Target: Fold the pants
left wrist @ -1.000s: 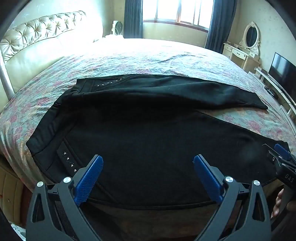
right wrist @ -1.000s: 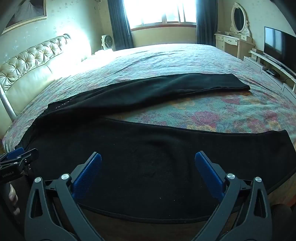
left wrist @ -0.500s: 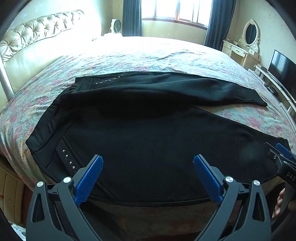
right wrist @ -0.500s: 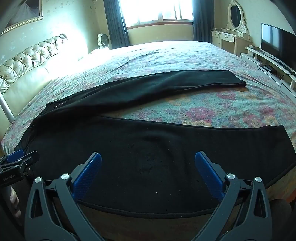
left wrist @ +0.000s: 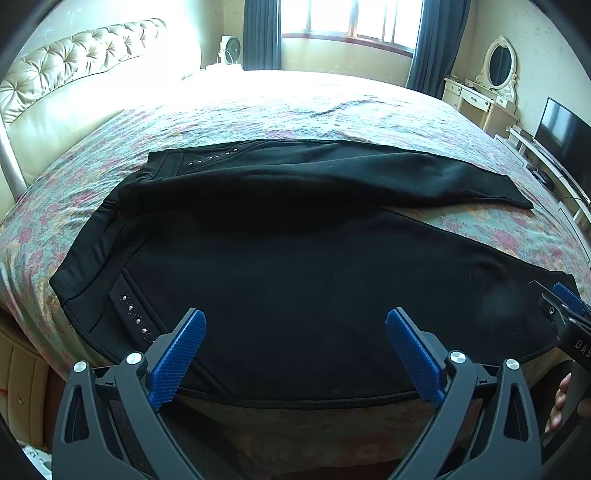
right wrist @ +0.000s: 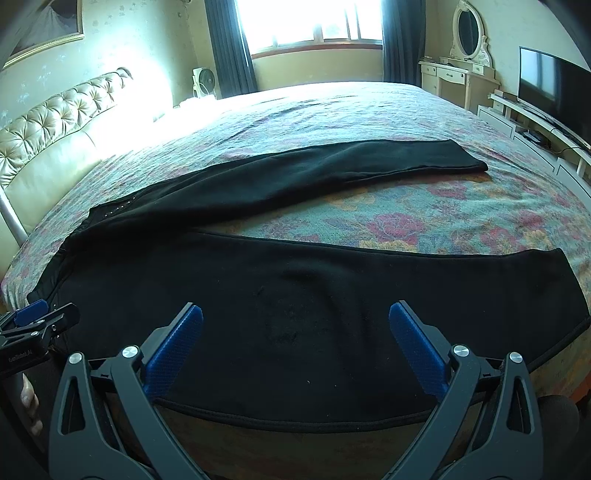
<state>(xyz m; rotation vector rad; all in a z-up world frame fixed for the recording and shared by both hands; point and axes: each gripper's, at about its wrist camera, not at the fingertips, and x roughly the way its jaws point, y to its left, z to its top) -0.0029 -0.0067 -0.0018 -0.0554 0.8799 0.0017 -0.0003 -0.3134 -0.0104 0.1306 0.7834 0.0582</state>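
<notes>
Pants [left wrist: 295, 266] are lying spread open across a floral bedspread [left wrist: 332, 110], black against the pink and teal pattern, with the waistband toward the tufted cream headboard [left wrist: 74, 62] and the two legs fanning apart toward the side where a television [left wrist: 565, 125] is standing. The near leg is running along the edge of the bed closest to both cameras, its hem sitting near the bed's right corner in the right wrist view; the far leg is stretching across the middle of the bed, and a wedge of bedspread is showing between the two. Small metal studs [left wrist: 135, 317] are glinting on the near hip and again along the far hip. The left gripper [left wrist: 295, 336] is hovering above the near edge of the pants by the hip, its blue-padded jaws standing wide apart and holding nothing. The right gripper [right wrist: 295, 332] is hanging over the near leg further down, jaws likewise spread wide with no cloth between them. Each gripper is showing at the edge of the other's view. A window [right wrist: 314, 22] with dark curtains is shining brightly behind the bed, and a white dressing table [right wrist: 458, 74] with an oval mirror is standing beside the television
</notes>
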